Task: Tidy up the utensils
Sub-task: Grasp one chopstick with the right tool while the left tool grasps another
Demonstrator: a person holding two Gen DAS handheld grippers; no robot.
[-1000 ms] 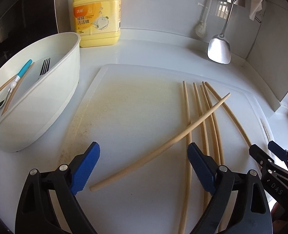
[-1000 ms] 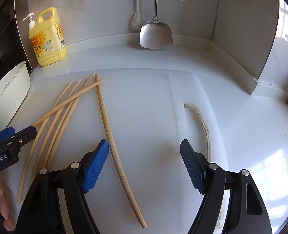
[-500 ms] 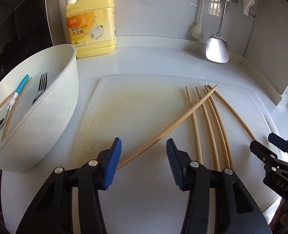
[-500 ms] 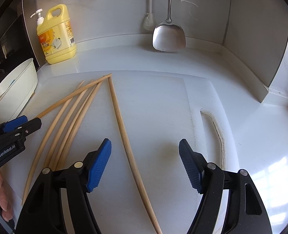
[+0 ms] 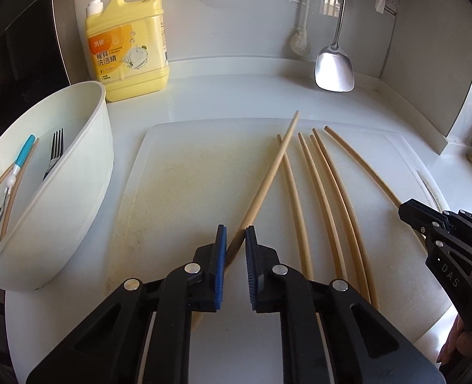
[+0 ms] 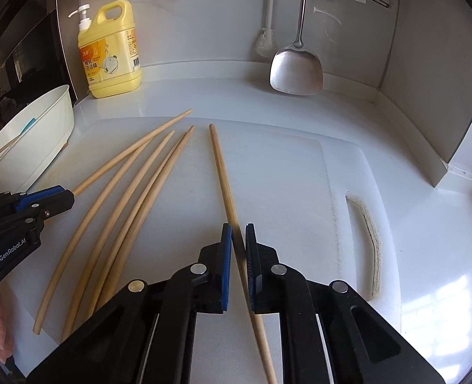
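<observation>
Several long wooden chopsticks (image 5: 324,204) lie on a white cutting board (image 5: 178,172). My left gripper (image 5: 235,240) is closing its jaws, and the blue pads press on a chopstick (image 5: 274,166) that slants across the others. My right gripper (image 6: 238,240) is also closing, with its pads pressed on the rightmost chopstick (image 6: 221,172). In the left wrist view, the right gripper (image 5: 408,212) sits on that chopstick at the right edge. In the right wrist view, the left gripper (image 6: 66,198) shows at the left. A white tub (image 5: 103,134) on the left holds a fork (image 5: 55,150), a blue-handled spoon (image 5: 15,172) and chopsticks.
A yellow detergent bottle (image 5: 128,41) stands at the back left. A steel spatula (image 5: 333,67) and a white brush (image 5: 298,41) hang on the back wall. A grey wall corner (image 6: 440,96) closes the right side. The board's handle slot (image 6: 368,236) is at the right.
Both grippers went from wide open to shut, each on a chopstick. The left one's chopstick swung from lying across the board to pointing more away from me.
</observation>
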